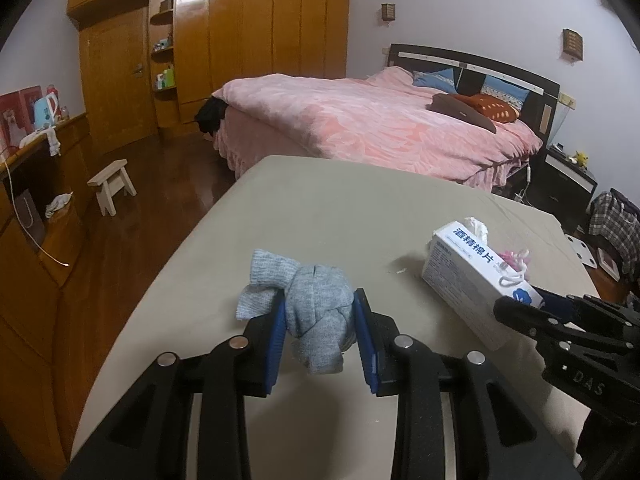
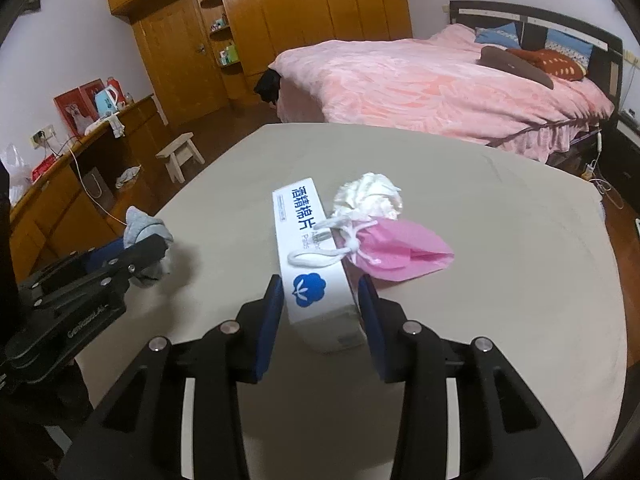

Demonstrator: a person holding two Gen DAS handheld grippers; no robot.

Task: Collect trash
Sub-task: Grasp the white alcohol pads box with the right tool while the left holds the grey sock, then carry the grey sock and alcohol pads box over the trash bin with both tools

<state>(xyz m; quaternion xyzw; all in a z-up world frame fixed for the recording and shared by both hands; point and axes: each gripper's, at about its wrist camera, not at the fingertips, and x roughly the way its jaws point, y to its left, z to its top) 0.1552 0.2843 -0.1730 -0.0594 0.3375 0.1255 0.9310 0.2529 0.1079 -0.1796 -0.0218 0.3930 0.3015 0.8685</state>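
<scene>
Sock (image 1: 316, 312) clamped in left tool (image 1: 320, 320); right tool (image 2: 320, 304) seemingly grips box (image 2: 308, 248).

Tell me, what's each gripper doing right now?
Left gripper shut on grey sock. Right gripper straddling white box, pads at its sides. Pink pouch leaning on the box, cord draped over it.

We see bare beige tabletop (image 2: 500, 280) lying open ahead and to the right, wide enough for a gripper to pass; the far edge is free too, with the pink bed (image 2: 440, 80) beyond it. Toward the middle, the white box (image 2: 308, 264), the pink pouch (image 2: 400, 248) touching it and the crumpled tissue (image 2: 372, 196) just behind block the way; between them and the grey cloth bundle (image 1: 316, 312) a clear strip of table remains.
</scene>
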